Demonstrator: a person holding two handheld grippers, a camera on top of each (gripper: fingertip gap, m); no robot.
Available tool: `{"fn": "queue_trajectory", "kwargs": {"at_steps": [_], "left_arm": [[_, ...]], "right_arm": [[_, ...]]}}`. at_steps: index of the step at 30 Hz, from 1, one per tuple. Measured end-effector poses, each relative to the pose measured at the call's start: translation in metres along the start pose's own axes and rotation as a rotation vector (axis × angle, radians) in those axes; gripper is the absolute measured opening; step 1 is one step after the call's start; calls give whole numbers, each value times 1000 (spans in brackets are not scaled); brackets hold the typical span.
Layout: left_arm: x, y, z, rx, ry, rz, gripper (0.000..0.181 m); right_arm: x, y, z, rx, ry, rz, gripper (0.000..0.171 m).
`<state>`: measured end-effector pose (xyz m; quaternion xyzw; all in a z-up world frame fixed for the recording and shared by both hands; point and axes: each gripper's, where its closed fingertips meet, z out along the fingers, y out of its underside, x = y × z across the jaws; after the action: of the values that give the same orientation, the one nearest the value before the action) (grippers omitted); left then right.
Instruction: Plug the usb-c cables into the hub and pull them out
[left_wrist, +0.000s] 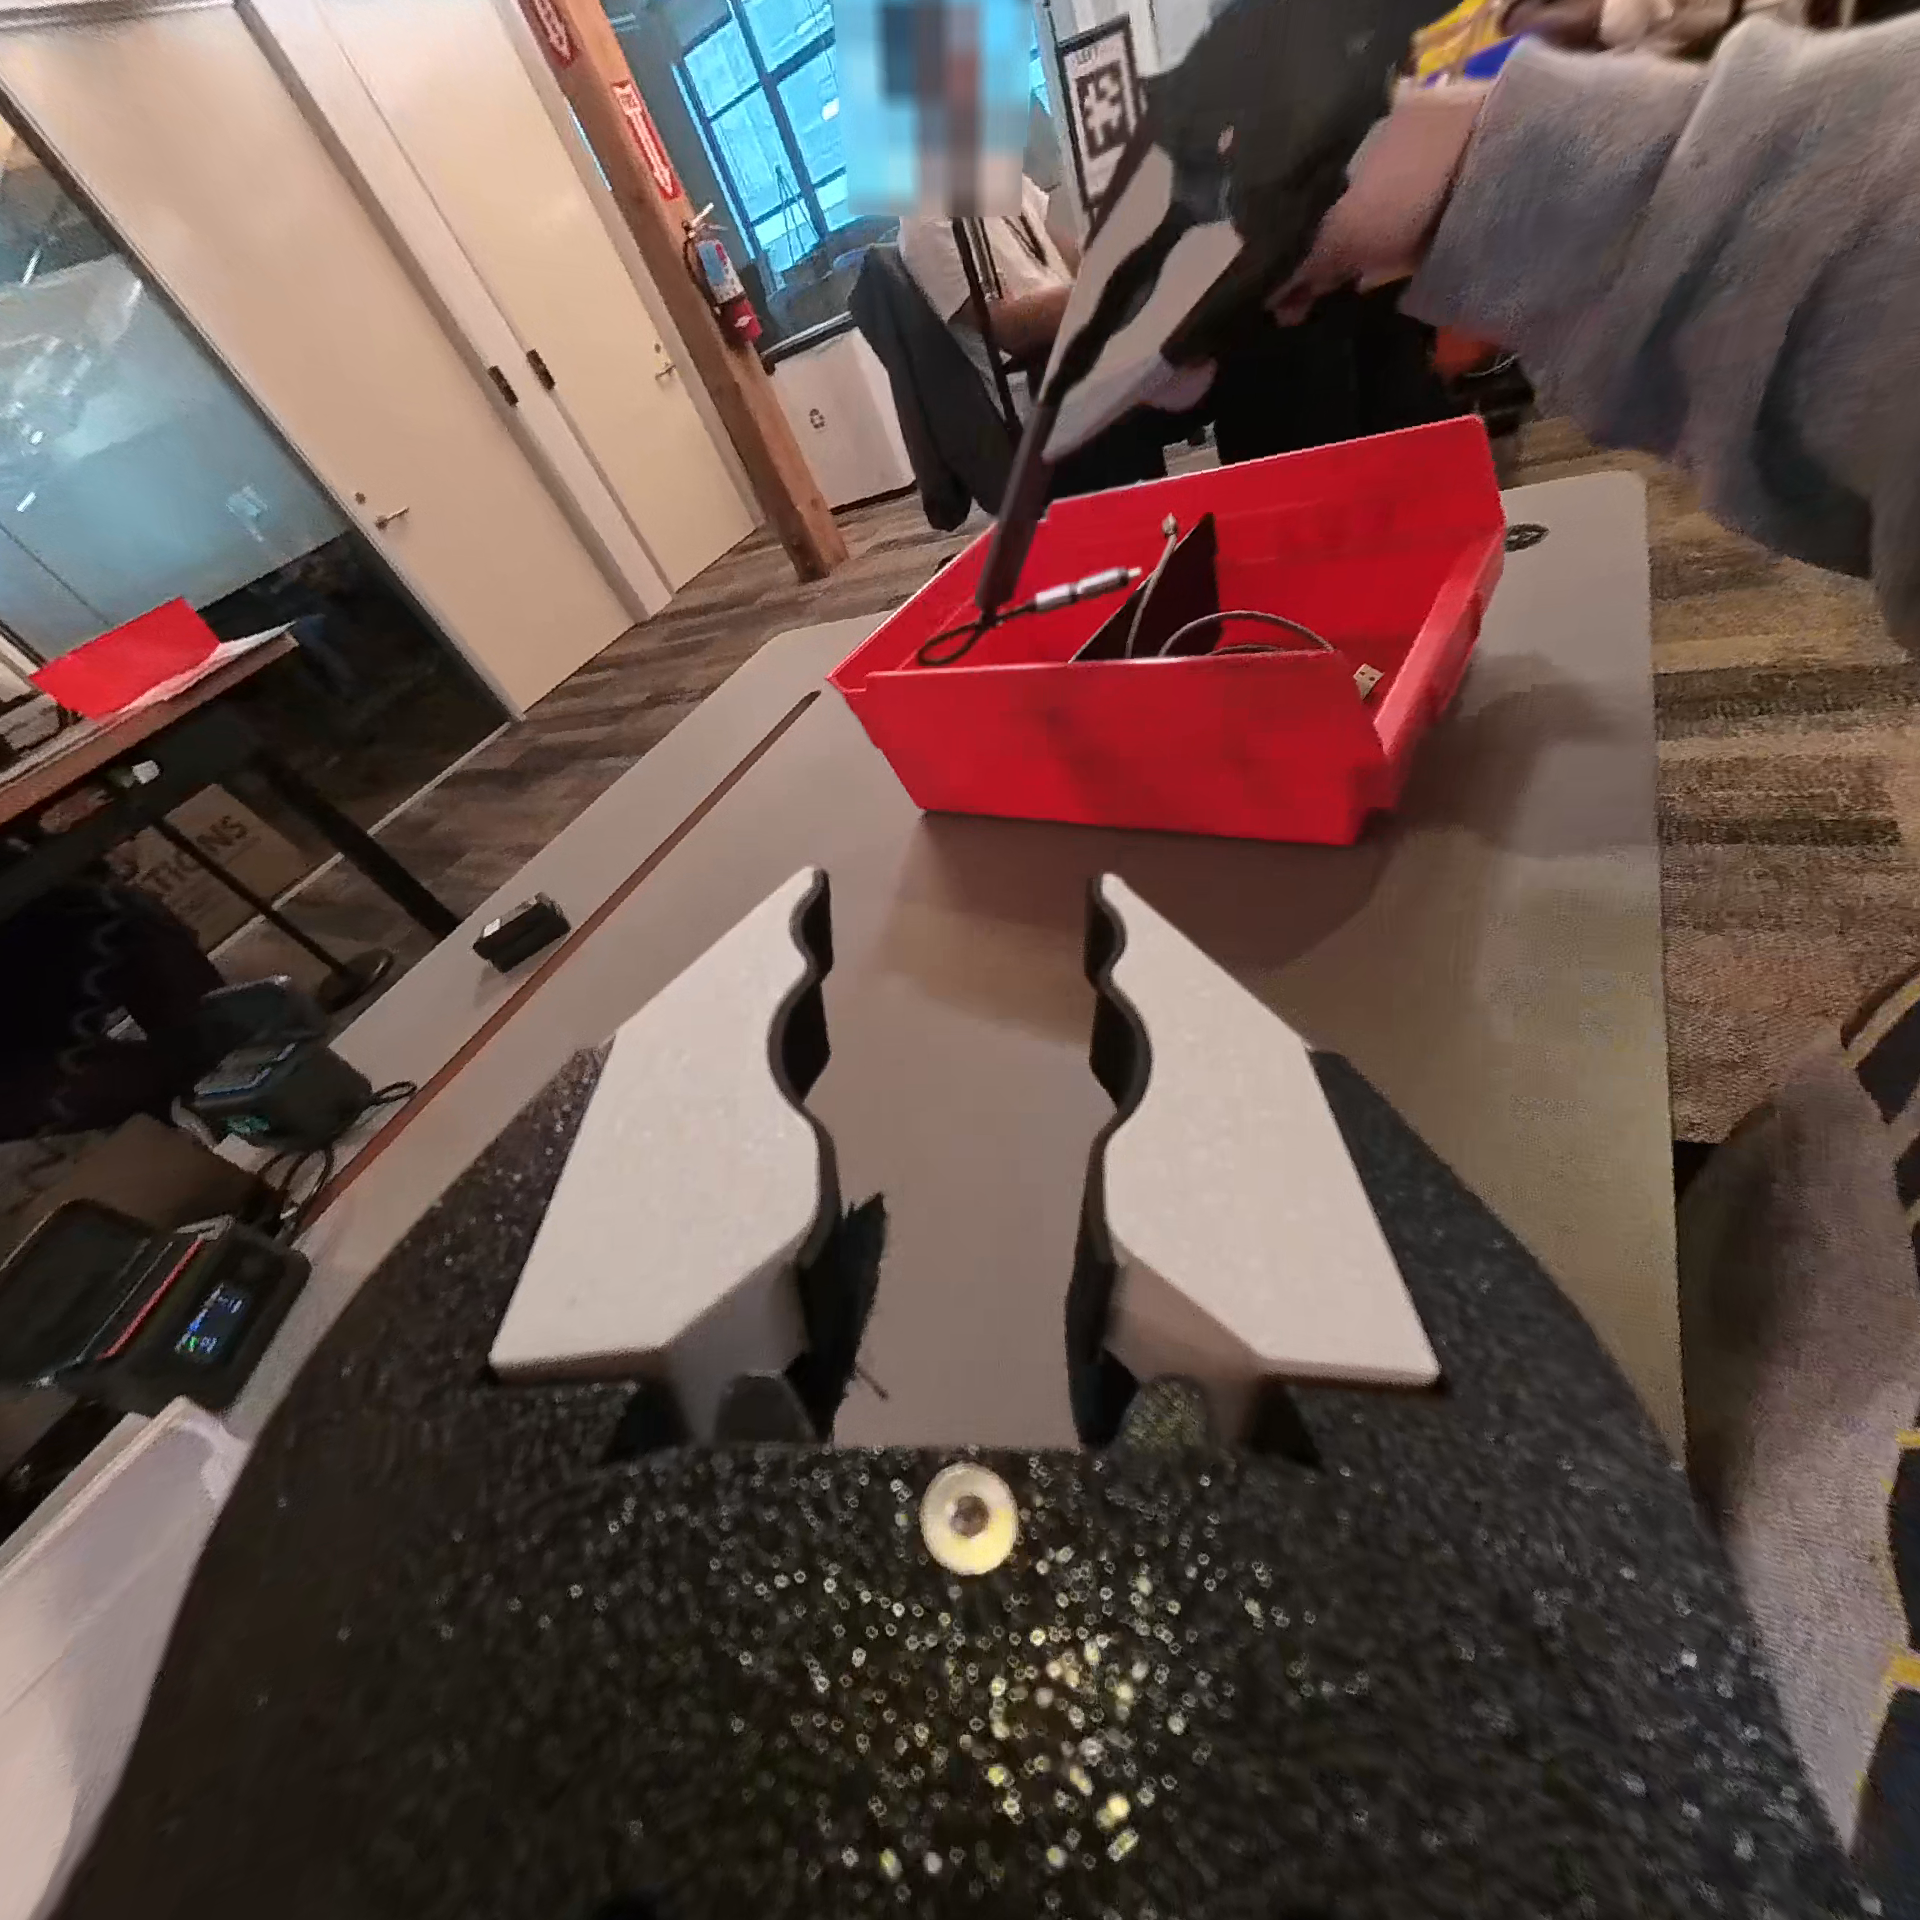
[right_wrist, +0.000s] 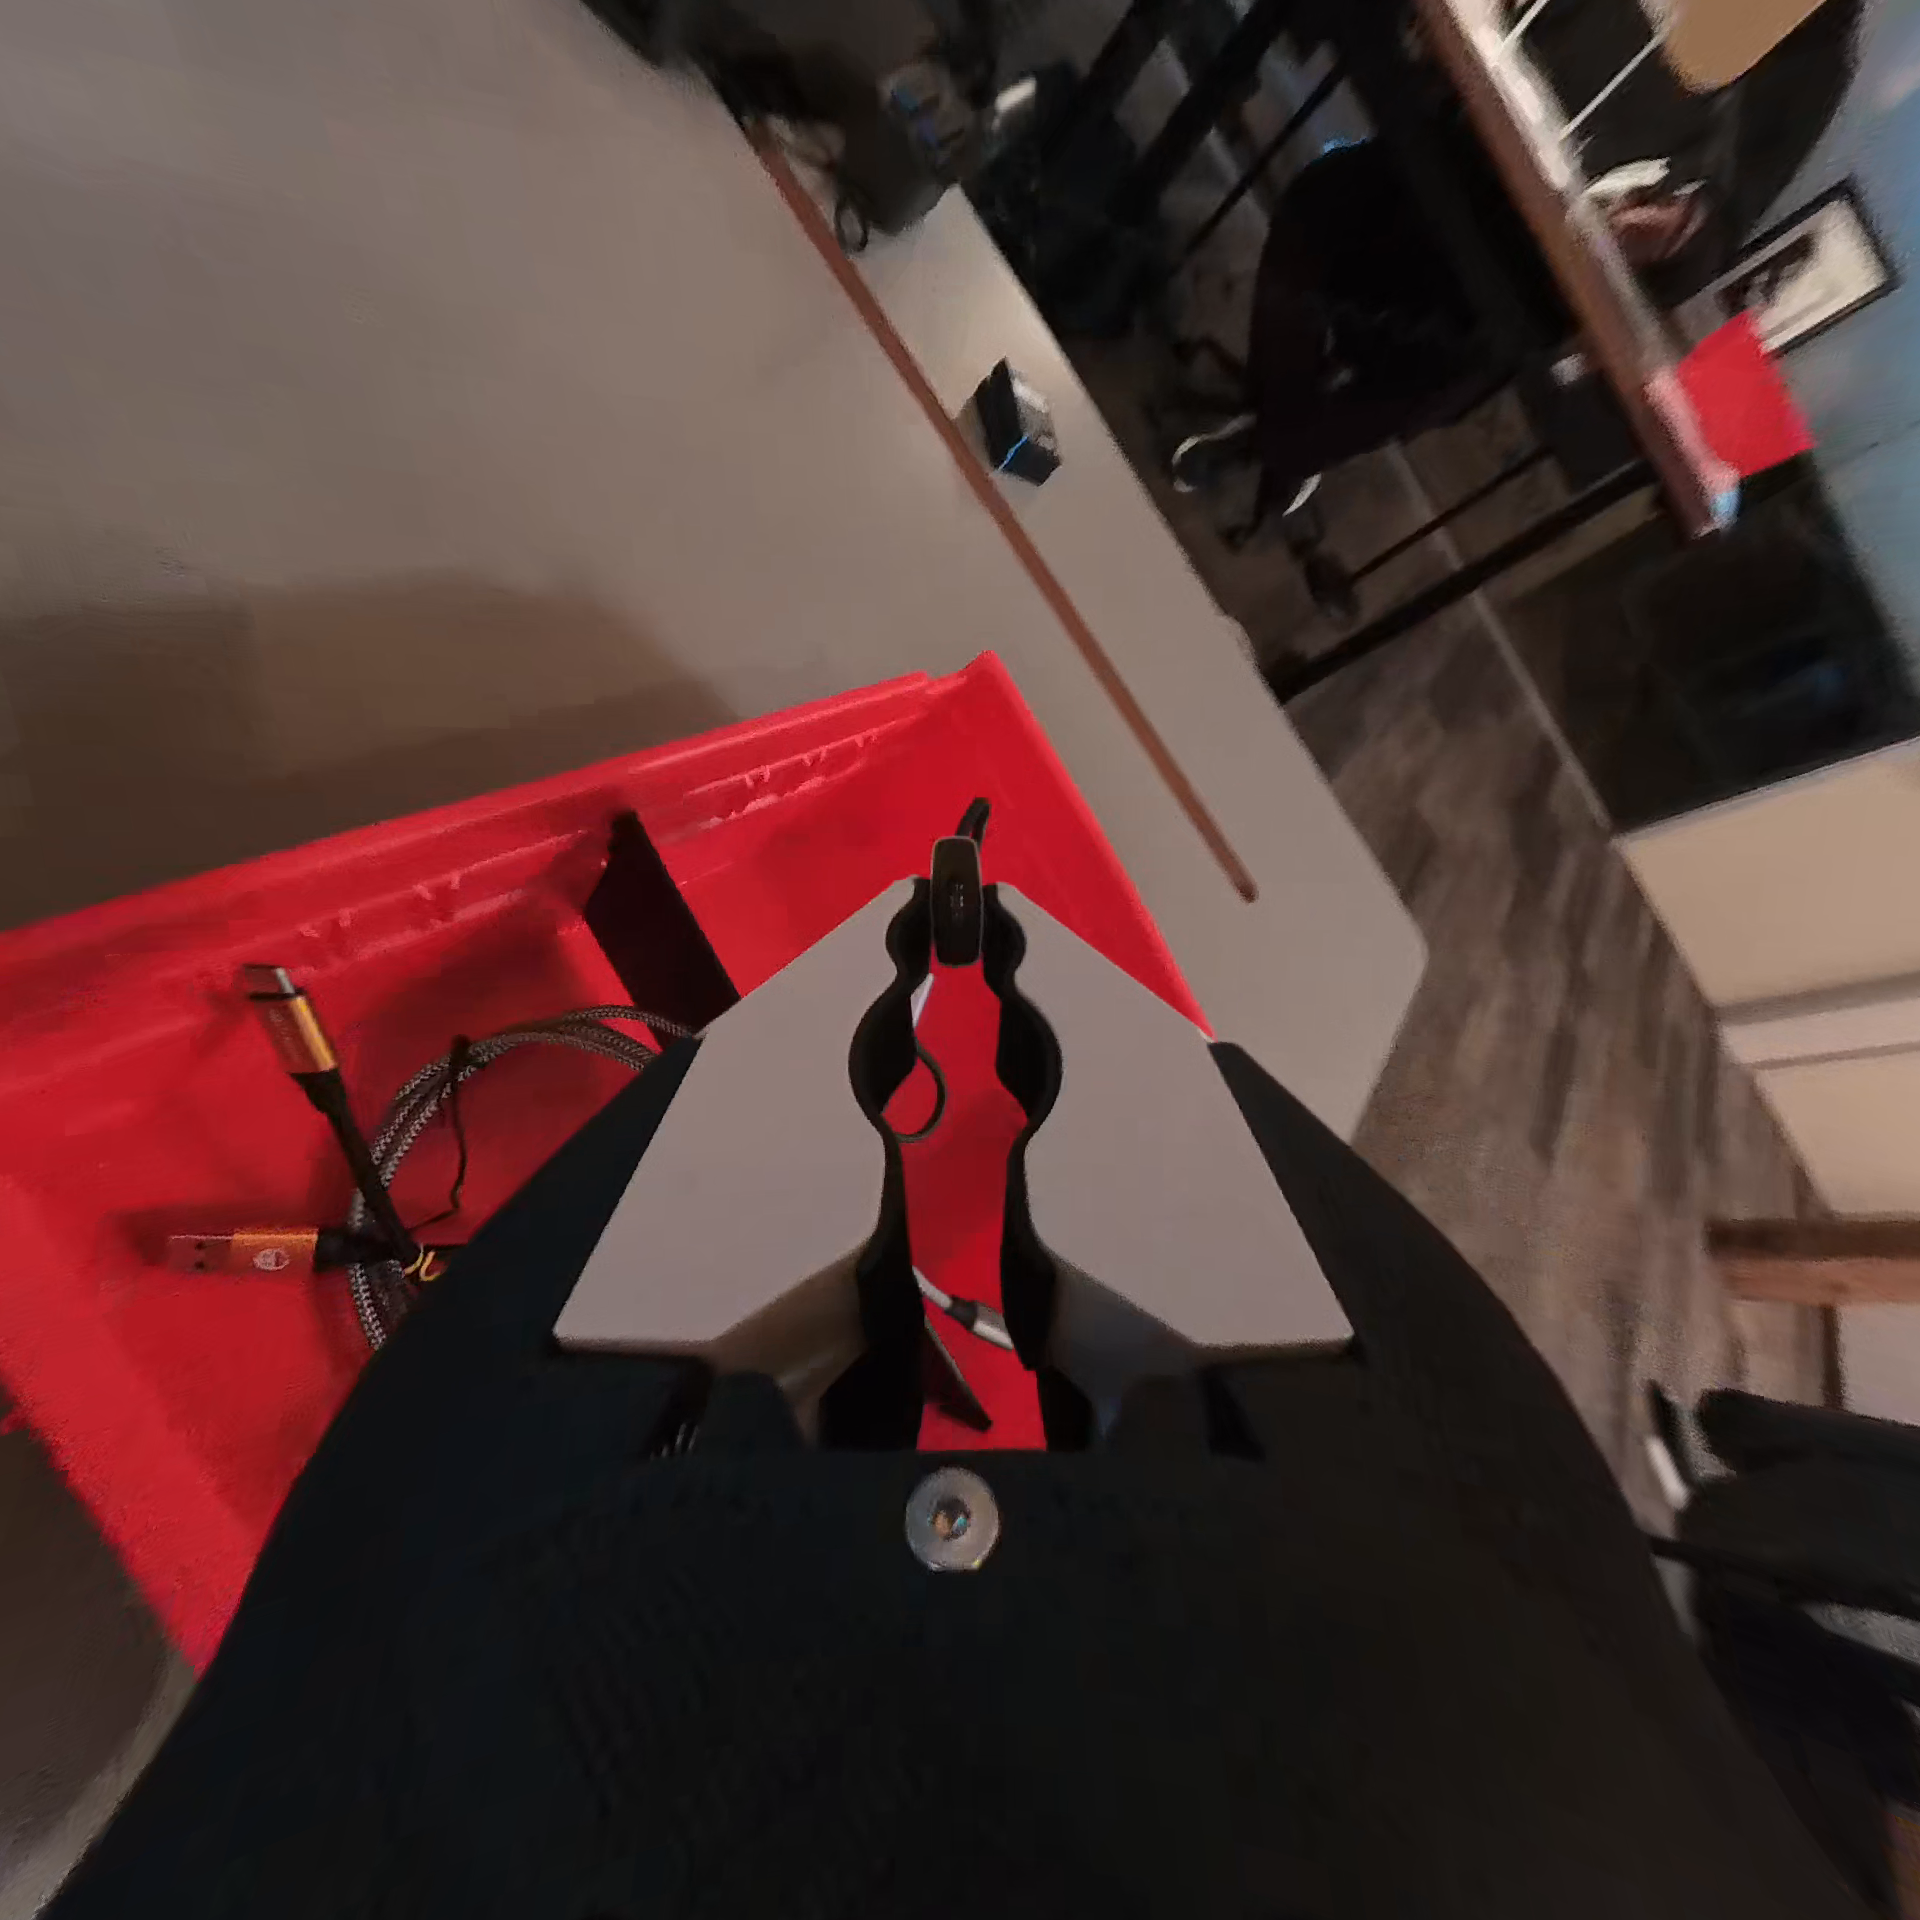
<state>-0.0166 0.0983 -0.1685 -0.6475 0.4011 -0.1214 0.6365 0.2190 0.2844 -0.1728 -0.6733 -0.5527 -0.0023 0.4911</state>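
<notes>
Closest to the lens in the right wrist view, the right gripper (right_wrist: 951, 914) has its jaws pressed on a small black hub (right_wrist: 953, 902), pinched at the very tips with its thin lead trailing back between the jaws. It is held inside the left end of the red bin (right_wrist: 135, 1351), above the bin floor. Just beside it, past a black divider (right_wrist: 649, 925), lies a braided cable (right_wrist: 499, 1060) in a loose coil, with an orange-sleeved usb-c plug (right_wrist: 291, 1013) pointing up toward the bin's far wall and a second orange plug (right_wrist: 244, 1250) lying flat, pointing left.

The left gripper (left_wrist: 961, 925) has its jaws spread with nothing between them, hovering over the bare surface (left_wrist: 1455, 1039) well short of the bin.

The coming move likely turns on this: the usb-c plug lies to the left of the hub in the right wrist view, across the divider, its long axis running roughly along the line of the right jaws. The free left gripper is probably the one to fetch it, though it is the farther of the two.
</notes>
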Motion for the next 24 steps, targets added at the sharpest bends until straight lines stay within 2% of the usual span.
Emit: {"fn": "queue_trajectory", "kwargs": {"at_steps": [4,5,6,7,11,14,18,20,24], "left_arm": [[-3,6,-2,-20,-5,-44,47],[-4,7,-2,-25,-8,-52,48],[-5,8,-2,-28,-10,-59,48],[-6,9,-3,-31,-13,-67,48],[-10,15,-3,-38,-27,-111,48],[-13,16,-2,-24,-35,-155,47],[-14,18,-1,-34,-50,-180,46],[-16,16,-5,-43,-70,-171,46],[-35,18,-32,-131,-157,-93,45]], "right_arm": [[9,33,26,-108,-1,128,8],[12,37,29,-127,15,148,15],[15,38,29,-130,36,162,28],[18,36,28,-126,65,172,33],[27,9,10,-106,222,201,39],[3,-54,-5,95,249,286,35],[-76,-145,-4,452,79,333,24],[-93,-158,13,529,138,358,20],[-119,-145,65,593,214,381,16]]}}
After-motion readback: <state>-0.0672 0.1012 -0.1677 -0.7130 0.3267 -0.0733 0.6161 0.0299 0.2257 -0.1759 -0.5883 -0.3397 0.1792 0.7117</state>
